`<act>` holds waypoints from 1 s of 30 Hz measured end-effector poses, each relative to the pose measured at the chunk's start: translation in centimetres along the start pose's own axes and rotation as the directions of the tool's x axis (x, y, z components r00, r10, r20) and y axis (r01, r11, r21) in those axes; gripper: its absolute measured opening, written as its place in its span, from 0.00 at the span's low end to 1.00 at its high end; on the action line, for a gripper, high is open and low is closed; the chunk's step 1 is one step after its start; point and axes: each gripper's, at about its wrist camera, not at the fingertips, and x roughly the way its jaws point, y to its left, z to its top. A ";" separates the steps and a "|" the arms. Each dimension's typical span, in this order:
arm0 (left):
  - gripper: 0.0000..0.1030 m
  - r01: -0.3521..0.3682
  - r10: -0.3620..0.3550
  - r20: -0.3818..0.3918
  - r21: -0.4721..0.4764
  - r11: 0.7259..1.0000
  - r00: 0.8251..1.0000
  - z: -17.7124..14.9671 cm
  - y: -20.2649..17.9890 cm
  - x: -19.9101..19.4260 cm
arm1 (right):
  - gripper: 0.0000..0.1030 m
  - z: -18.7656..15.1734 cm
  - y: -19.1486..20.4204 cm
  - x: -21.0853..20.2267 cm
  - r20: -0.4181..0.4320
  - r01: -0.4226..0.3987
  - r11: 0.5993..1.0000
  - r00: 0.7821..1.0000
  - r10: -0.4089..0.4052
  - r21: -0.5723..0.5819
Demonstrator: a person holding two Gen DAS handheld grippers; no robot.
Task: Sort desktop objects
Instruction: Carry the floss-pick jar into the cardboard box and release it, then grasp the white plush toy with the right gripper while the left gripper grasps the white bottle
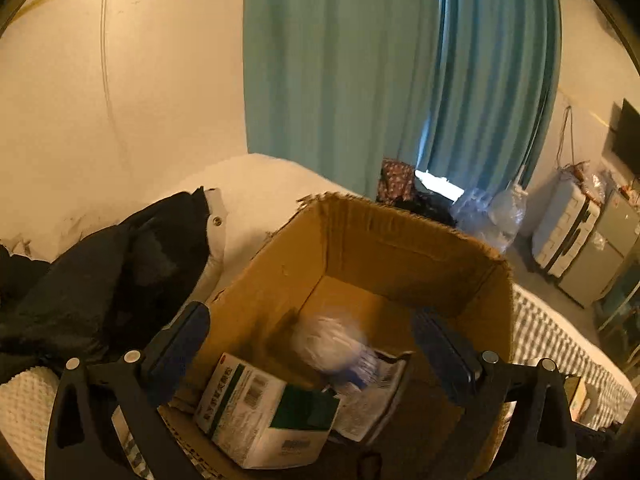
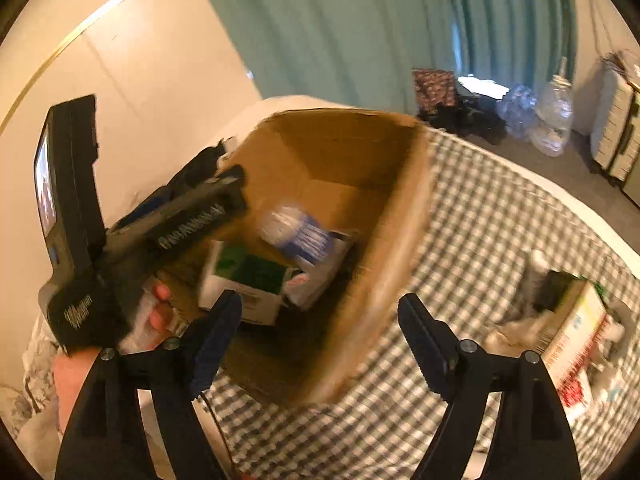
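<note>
Both sets of jaws gape empty over the cardboard box [image 1: 400,248]; its blurred white bundle [image 1: 332,340], perhaps falling, could bounce out.

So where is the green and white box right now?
The green and white box lies inside the cardboard box, near its front in the left wrist view, right beside the blurry white packet.

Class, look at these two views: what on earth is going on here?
A person is sorting things into a cardboard box on a bed, with a two-finger tool in each hand. Both the left tool and the right tool are open and empty above the box. Inside lie a green-and-white carton and a blurred white packet. Another carton waits on the checked bedcover.
</note>
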 end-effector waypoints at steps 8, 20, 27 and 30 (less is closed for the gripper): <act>1.00 0.124 -0.128 0.043 0.079 0.989 0.991 -1.2 -3.3 -3.0 | 0.79 -5.0 -7.2 -8.4 0.111 0.203 0.972 0.970 -0.216 0.119; 1.00 0.304 -0.317 -0.010 0.310 0.901 0.948 -6.1 -11.9 -9.8 | 0.79 -12.5 -17.8 -21.6 0.142 0.329 0.855 0.900 -0.413 0.400; 1.00 0.359 -0.327 -0.150 0.416 0.836 0.933 -12.7 -17.9 -11.5 | 0.79 -16.3 -21.8 -22.7 0.136 0.292 0.795 0.897 -0.420 0.532; 1.00 0.348 -0.287 -0.197 0.545 0.763 0.937 -16.1 -20.6 -11.6 | 0.79 -16.9 -23.4 -22.5 0.121 0.280 0.768 0.900 -0.419 0.576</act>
